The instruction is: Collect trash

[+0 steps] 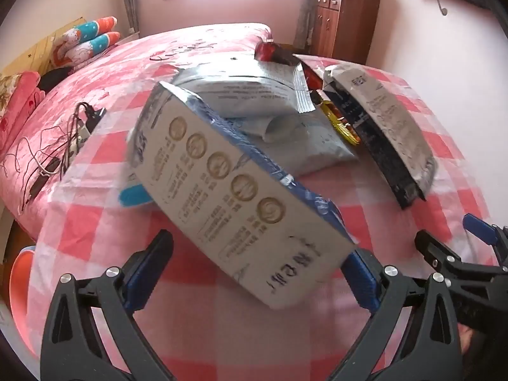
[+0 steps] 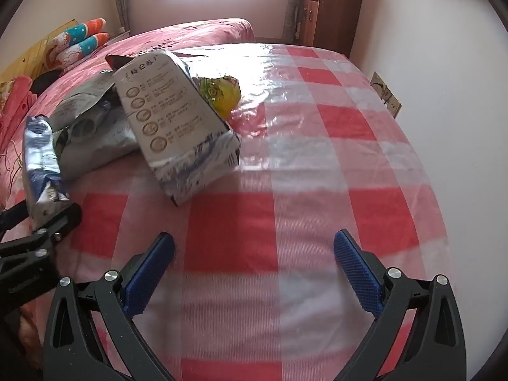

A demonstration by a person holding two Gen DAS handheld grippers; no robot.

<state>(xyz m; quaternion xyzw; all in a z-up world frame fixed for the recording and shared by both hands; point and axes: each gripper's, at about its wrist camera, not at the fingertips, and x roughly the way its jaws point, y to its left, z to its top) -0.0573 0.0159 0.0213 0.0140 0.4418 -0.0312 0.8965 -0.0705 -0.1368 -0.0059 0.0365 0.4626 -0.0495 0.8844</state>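
Trash lies in a heap on the counter [image 2: 317, 165], which wears a red-and-white checked cloth under clear plastic. Both grippers tip steeply downward toward it. The left gripper [image 1: 258, 266] stands with its jaws wide, and the near end of a long grey carton [image 1: 228, 187] hangs between them; whether the pads touch it I cannot tell. The carton is flattened, with a row of round gold seals on its face and blue print along its edge. Its long axis runs from between the jaws up and away to the left. The right gripper [image 2: 254, 266] also has its jaws wide, with nothing between them, over bare cloth. Ahead of it and to the left lies a second carton [image 2: 177, 133] with the same seals, its long axis slanting toward the jaws. Grey pouches [image 2: 95, 136] and a yellow wrapper [image 2: 222, 95] lie behind it.
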